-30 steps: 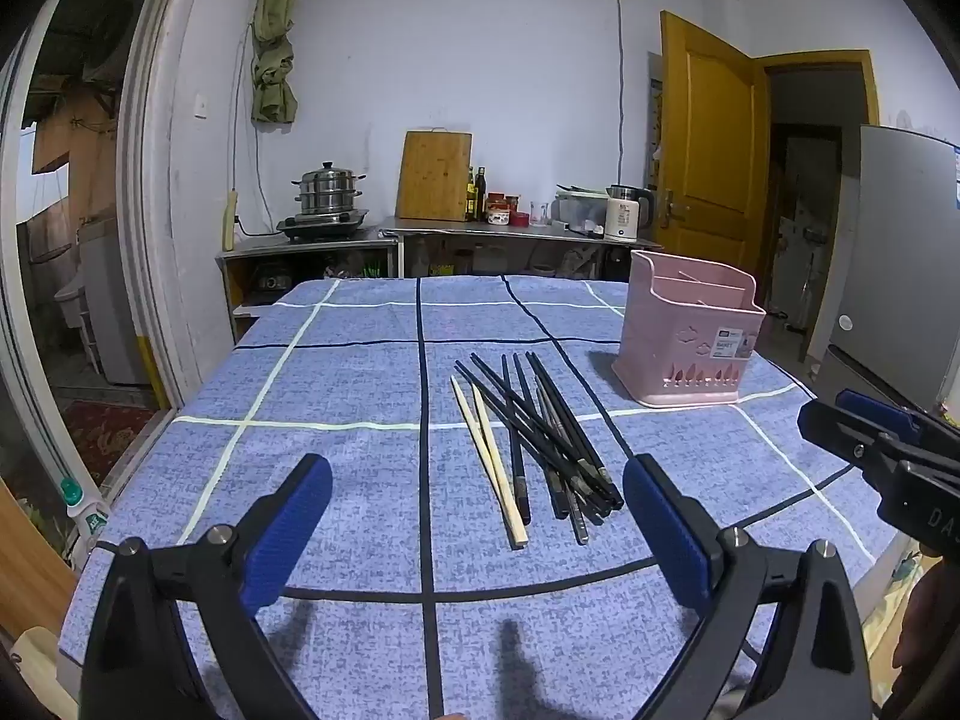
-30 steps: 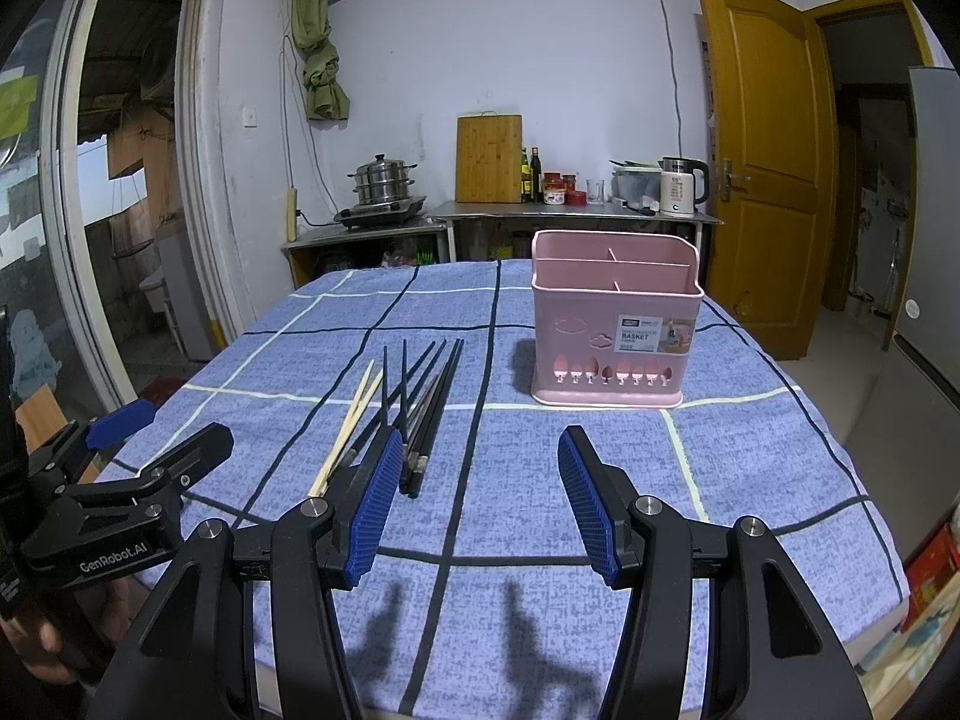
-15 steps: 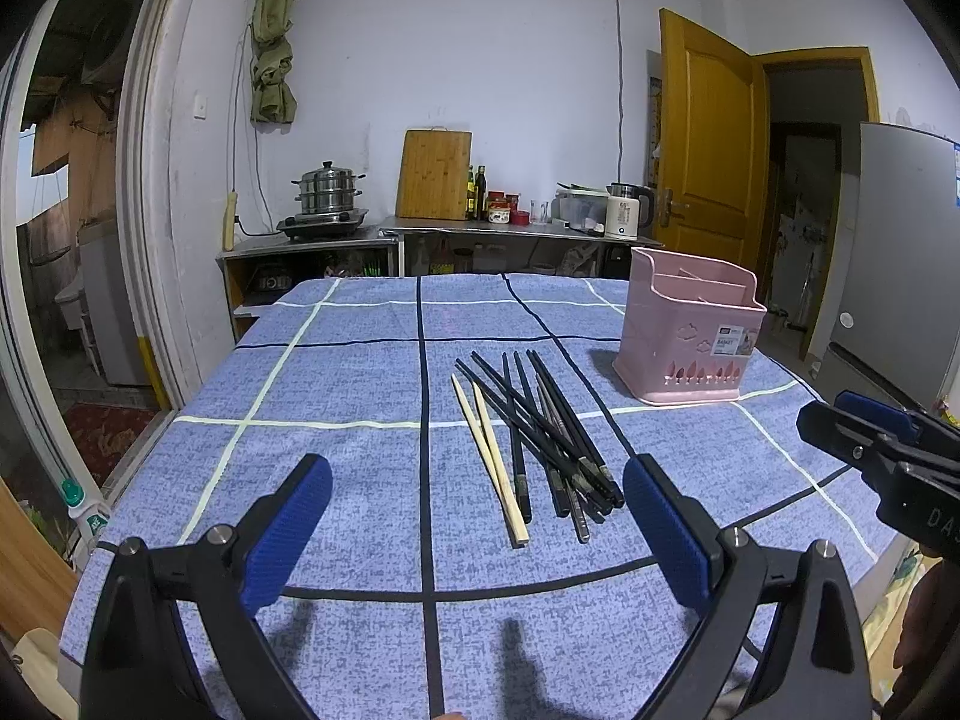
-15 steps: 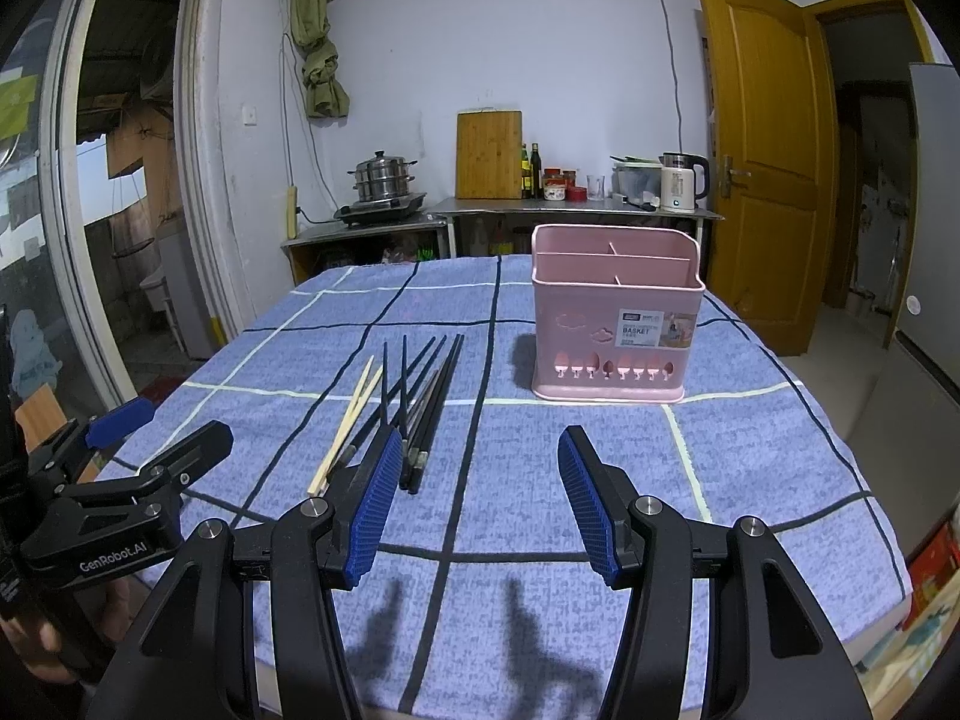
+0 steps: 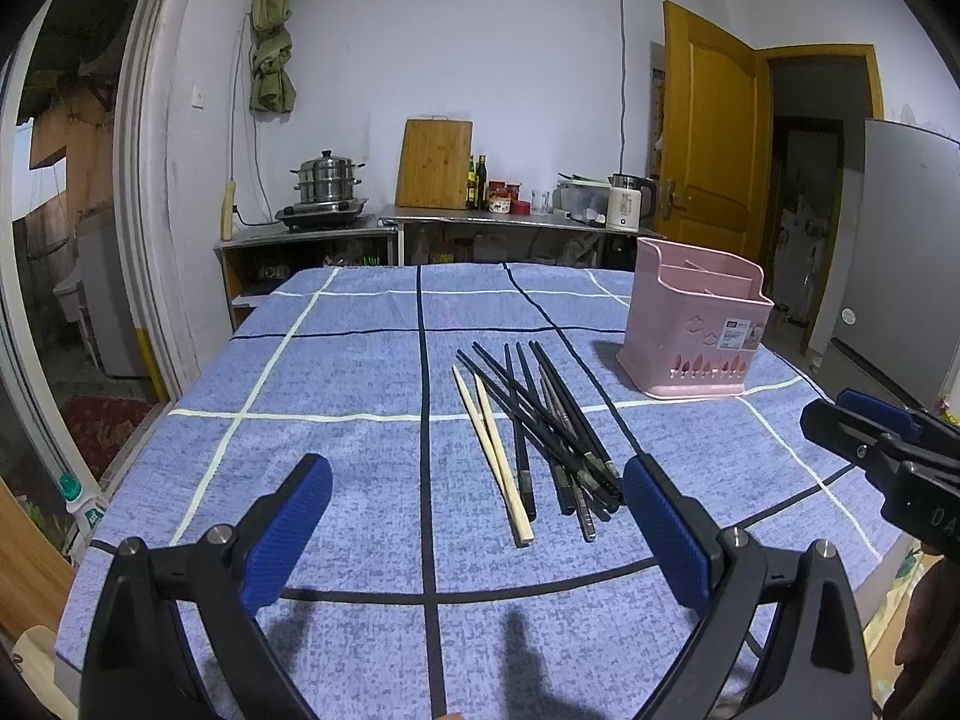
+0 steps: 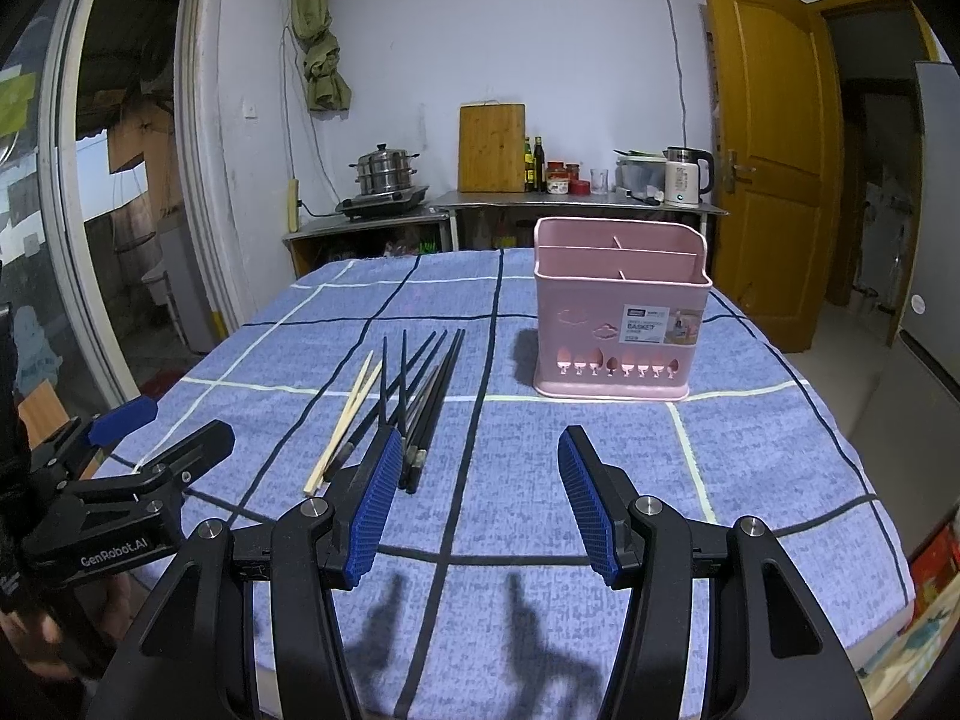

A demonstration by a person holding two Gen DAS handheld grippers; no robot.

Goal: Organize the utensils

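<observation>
Both the left gripper [image 5: 477, 495] and right gripper [image 6: 477, 471] stay spread and empty, unmoved before the chopsticks [image 5: 540, 426].

Cutting board [image 5: 434, 163] against wall; steamer pot [image 5: 326, 178]; kettle [image 5: 624, 202].

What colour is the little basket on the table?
Pink. The utensil basket shows best in the right wrist view, with small leaf-shaped cut-outs along its bottom.

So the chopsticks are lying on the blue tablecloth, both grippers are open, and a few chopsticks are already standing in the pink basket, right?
Not quite. The pink basket is empty: the right wrist view looks into its compartments and shows no chopsticks there. All the chopsticks lie on the blue tablecloth, and the left gripper and right gripper are both open.
</observation>
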